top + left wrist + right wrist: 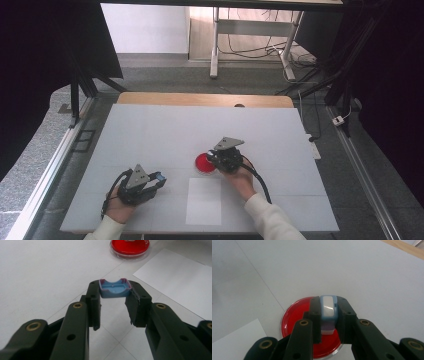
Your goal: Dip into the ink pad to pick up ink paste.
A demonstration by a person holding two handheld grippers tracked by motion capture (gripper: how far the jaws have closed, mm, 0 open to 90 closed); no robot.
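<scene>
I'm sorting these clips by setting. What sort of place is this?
Probably a lab or recording workshop, not a home. A white table stands inside a dark metal frame, loose cables run over the carpeted floor behind it, and a red dish lies on the table.

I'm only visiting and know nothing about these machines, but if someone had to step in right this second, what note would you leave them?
Left claw: shut on a small blue cap, held just above the table, near the person's side.
Right claw: shut on a small blue and white stamp-like piece, poised over the red dish; contact with the red surface cannot be judged.
A white sheet of paper lies flat between the two hands, blank as far as can be seen.
Done: cap off, it seems. Left, probably: use the piece on the paper, then recap it.
</scene>
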